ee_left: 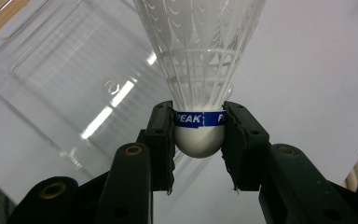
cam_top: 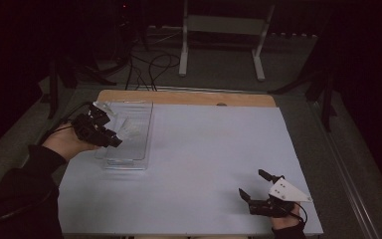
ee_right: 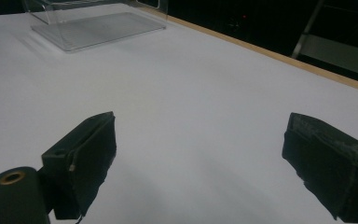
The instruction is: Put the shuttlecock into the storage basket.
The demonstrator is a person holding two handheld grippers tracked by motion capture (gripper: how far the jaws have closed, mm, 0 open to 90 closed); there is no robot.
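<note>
Worktop [cam_top: 204, 164] had pale sheet, wood edge at back; dark room w/ cables. Left tongs [ee_left: 199, 128] gripped shuttlecock [ee_left: 199, 70] over clear tray [cam_top: 139, 149]; right tongs [cam_top: 254, 185] wide.

- Shuttlecock [ee_left: 200, 70] skirt cut off by top edge in left gripper view; band lettering partly covered by gripper pads.
- Clear tray [ee_right: 98, 23] cropped at top edge in right gripper view.
- Shuttlecock too small to make out in high view.

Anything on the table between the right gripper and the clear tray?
Nothing. In the high view the white table surface is bare from the open right gripper to the clear tray; the right gripper view shows the same.
</note>
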